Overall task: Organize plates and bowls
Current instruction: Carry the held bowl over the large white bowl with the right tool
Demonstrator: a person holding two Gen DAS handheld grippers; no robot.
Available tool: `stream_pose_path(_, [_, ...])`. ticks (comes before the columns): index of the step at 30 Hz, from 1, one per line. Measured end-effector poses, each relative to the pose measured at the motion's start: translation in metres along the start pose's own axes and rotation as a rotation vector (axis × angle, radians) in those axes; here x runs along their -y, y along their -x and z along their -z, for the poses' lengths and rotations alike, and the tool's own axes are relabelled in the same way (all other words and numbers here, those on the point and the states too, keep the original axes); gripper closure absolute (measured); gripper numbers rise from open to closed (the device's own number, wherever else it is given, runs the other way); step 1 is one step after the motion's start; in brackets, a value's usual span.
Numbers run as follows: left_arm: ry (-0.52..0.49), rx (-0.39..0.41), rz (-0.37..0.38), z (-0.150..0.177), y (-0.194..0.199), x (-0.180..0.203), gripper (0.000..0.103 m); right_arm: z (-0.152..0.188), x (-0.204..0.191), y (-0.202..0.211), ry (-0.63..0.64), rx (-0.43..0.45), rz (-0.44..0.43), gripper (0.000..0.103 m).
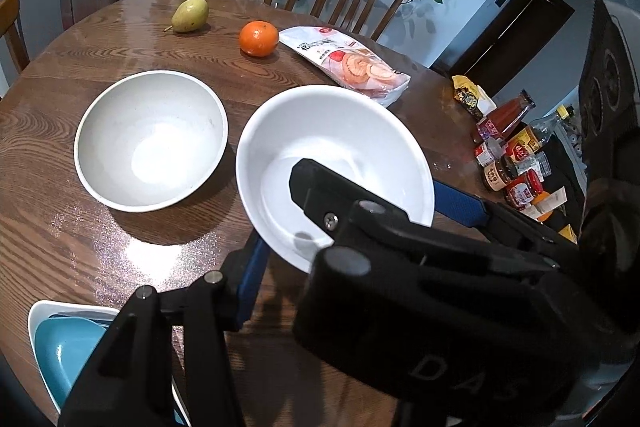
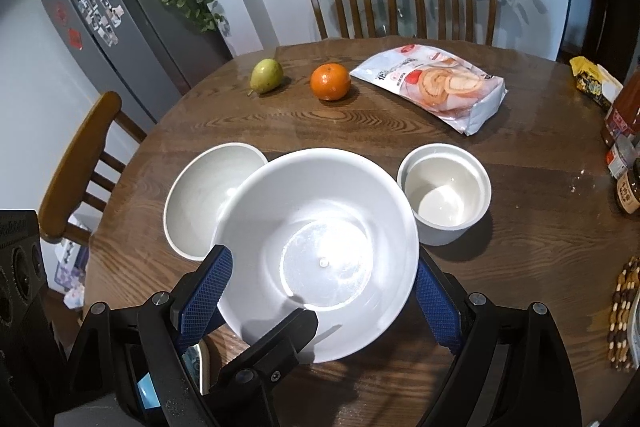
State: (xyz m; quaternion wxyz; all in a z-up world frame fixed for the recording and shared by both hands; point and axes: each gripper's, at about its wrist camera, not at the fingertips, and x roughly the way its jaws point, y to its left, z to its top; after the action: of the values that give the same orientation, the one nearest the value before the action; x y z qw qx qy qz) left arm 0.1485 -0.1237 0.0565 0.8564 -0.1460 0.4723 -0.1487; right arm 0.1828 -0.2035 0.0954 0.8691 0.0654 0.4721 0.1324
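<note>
While white bowl (image 2: 320,211) is carried: two grips on one bowl can fight each other, so both hands should travel as one, slow and level.
Bowl position: near side of the surface (image 2: 360,131), seemingly lifted clear. Its left rim overlaps the off-white bowl (image 2: 200,203), and the small bowl (image 2: 444,203) is just beside it on the right.
Likely step: nesting it into the off-white bowl. This is my reading, as that bowl lies nearest and looks large enough.
Doing it well: centre over the other bowl before lowering, set it down rim-parallel without scraping, and loosen only once it sits.
Left gripper (image 1: 276,219): nearly together, clamped on the near rim, one finger inside the bowl and the other outside.
Right gripper (image 2: 320,259): wide apart, pads against the bowl's two flanks below the rim; reads as a hold.
Hand pose: both grippers slant steeply down from the near side. The left one's finger shows between the right one's two fingers.
</note>
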Motion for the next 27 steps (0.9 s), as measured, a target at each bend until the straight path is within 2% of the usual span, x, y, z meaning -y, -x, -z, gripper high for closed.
stream_pose_path(15, [-0.025, 0.015, 0.003, 0.001, 0.012, 0.003, 0.057, 0.001, -0.005, 0.010, 0.006, 0.028, 0.002, 0.013])
stream_pose_path(20, [-0.032, 0.011, 0.037, -0.001, 0.017, 0.002, 0.056, 0.001, -0.011, 0.020, 0.009, 0.067, 0.006, 0.013])
stream_pose_path(27, [-0.087, 0.041, 0.033, -0.005, 0.030, 0.007, 0.054, 0.002, -0.014, 0.033, 0.010, 0.114, 0.001, 0.013])
